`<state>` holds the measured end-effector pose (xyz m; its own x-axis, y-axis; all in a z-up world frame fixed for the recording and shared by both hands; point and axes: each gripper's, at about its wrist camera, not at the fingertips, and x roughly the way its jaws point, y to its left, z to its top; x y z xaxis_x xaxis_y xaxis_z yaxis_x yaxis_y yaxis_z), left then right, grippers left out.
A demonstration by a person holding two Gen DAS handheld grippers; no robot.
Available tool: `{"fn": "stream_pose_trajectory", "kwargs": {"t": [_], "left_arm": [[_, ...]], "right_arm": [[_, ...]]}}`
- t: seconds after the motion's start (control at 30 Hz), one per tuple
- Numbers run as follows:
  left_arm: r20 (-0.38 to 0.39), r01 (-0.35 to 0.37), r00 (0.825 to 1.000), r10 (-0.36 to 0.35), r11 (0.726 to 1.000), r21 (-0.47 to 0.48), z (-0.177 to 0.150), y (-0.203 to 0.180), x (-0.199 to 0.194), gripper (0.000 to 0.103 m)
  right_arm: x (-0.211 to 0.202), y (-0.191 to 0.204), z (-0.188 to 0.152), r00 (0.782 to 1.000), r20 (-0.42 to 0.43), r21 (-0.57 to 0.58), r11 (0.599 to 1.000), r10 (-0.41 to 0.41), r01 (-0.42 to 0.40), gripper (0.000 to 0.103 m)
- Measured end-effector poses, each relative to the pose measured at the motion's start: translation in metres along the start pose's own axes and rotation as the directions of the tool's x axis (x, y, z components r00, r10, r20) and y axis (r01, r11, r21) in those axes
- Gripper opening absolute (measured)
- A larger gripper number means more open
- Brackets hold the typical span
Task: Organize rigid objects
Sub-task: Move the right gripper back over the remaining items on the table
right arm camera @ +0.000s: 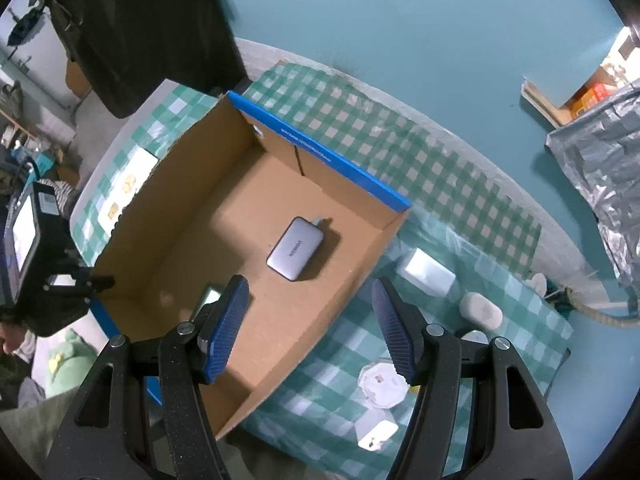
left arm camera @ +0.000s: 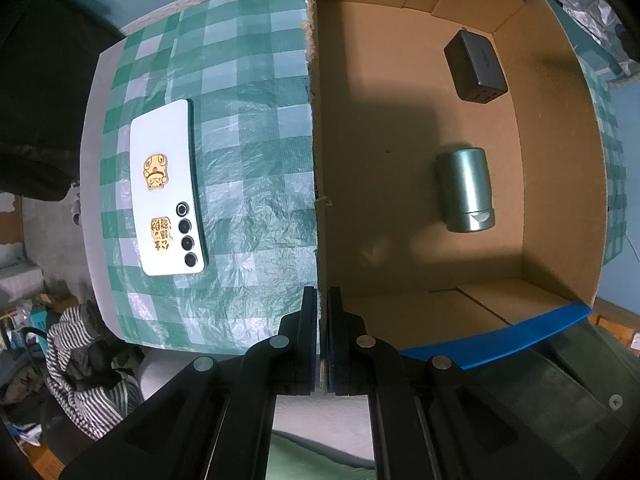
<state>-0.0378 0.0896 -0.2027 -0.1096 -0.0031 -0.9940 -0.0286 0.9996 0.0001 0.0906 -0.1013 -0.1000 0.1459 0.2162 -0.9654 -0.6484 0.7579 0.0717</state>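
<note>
The left claw is clamped narrow on the near wall of the cardboard box, at frame centre. Inside lie a green cylinder and a dark charger, right of centre. A white phone lies on the bench at left. The right claw hangs wide open above the box.

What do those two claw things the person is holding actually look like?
Both are matte black plastic with silver round rivets at the joints. The left gripper has flat black fingers with blue pads. The right gripper has ribbed dark-blue pads. No cables or sleeves show.
</note>
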Motion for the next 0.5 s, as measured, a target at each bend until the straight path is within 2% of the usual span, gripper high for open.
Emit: {"fn": "stream_pose_trajectory", "kwargs": {"t": [0.3, 0.5], "left_arm": [[0.006, -0.001, 1.000, 0.001, 1.000, 0.001, 0.001, 0.000, -0.002, 0.004], [0.007, 0.001, 1.000, -0.001, 1.000, 0.002, 0.000, 0.001, -0.003, 0.004]], "right_arm": [[-0.018, -0.031, -0.022, 1.000, 0.011, 0.086, 0.996, -0.021, 0.020, 0.065], [-0.024, -0.064, -0.051, 0.999, -0.021, 0.175, 0.983, -0.046, 0.049, 0.065]]}}
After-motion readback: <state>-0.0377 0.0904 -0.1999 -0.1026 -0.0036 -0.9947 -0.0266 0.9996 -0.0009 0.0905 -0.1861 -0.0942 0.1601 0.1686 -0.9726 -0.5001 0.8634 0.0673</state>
